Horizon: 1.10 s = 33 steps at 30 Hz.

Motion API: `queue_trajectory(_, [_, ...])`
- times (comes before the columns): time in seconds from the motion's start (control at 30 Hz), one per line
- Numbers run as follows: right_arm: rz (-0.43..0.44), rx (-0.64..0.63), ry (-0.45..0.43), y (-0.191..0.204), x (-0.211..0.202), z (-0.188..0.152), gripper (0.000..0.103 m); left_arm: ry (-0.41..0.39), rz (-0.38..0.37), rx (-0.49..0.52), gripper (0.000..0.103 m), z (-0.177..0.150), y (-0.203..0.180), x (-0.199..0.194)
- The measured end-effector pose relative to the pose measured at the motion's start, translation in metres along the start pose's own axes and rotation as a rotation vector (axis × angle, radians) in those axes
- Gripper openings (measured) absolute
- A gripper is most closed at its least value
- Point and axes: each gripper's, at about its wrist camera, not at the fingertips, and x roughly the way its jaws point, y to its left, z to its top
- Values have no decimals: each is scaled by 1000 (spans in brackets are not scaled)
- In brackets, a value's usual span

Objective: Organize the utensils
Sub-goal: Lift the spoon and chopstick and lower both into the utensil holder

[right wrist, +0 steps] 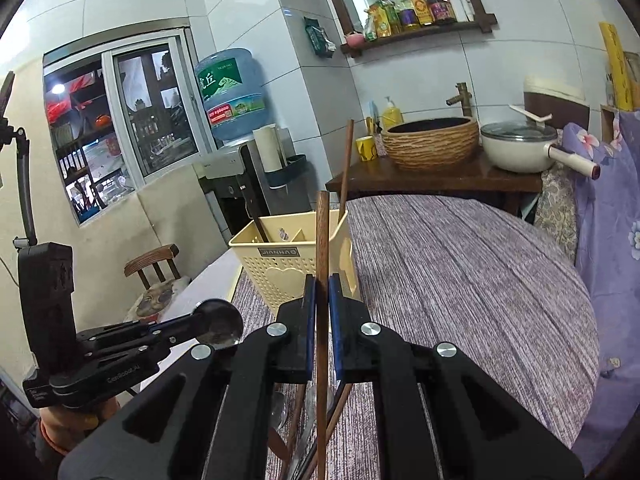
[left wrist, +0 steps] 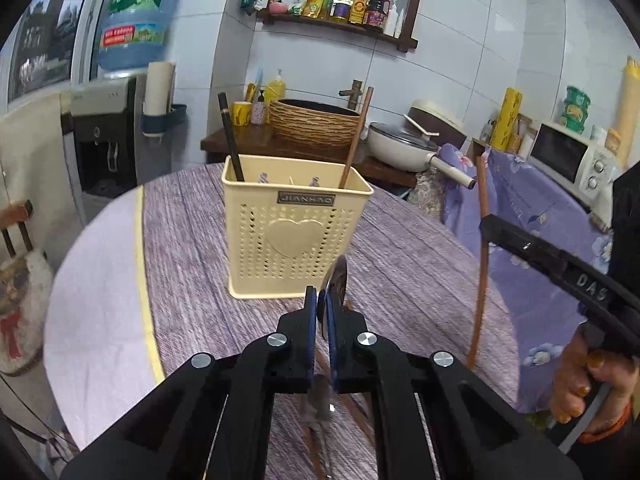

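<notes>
- Left tool [left wrist: 321, 300] pinches a metal spoon [left wrist: 337, 280], bowl upward, shiny and rounded, held upright probably so it can drop handle-first into the holder.
- Right tool [right wrist: 322, 286] pinches a brown wooden chopstick [right wrist: 322, 240], long, thin, upright, likely lined up for the same drop.
- Holder [left wrist: 294, 236] is cream plastic, boxy, perforated with a raised heart, standing toward the far edge of the counter [left wrist: 420, 264]; dividers inside split it into slots.
- A black chopstick [left wrist: 230, 136] and a brown chopstick [left wrist: 358, 132] already lean in its end slots.
- More loose utensils [right wrist: 308, 420] lie at the counter's near edge under the right tool, still to sort.
- Counter cloth is purple, streaky woven look.
</notes>
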Motion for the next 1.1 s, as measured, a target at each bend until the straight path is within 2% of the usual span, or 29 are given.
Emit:
queue_trajectory(0.03, [-9,0,-1,0,2,1,8,-1,15,3,6,0,0,1])
queue_trajectory(0.23, [-8,4,-2,2,5,2,8,14,-4,-27,6,0,8,6])
queue_trajectory(0.47, [15,-1,-34,5,3,12,8,-44,1,-23,6,17,11,-7])
queue_trajectory(0.6, [47,-9,-63,12,6,30,8,-96,17,9,5,38,8,-16])
queue_trajectory(0.8, [46,-56,-188,33,19,81,8,-223,75,31,5,95,10,-33])
queue_trajectory(0.9, [16,-83,-277,44,28,114,8,-270,109,34,5,124,14,-37])
queue_trajectory(1.0, [-29,-126,-353,56,41,142,8,-328,183,43,5,149,19,-37])
queue_trajectory(1.1, [-72,-150,-407,61,55,153,8,-342,235,45,5,163,26,-28])
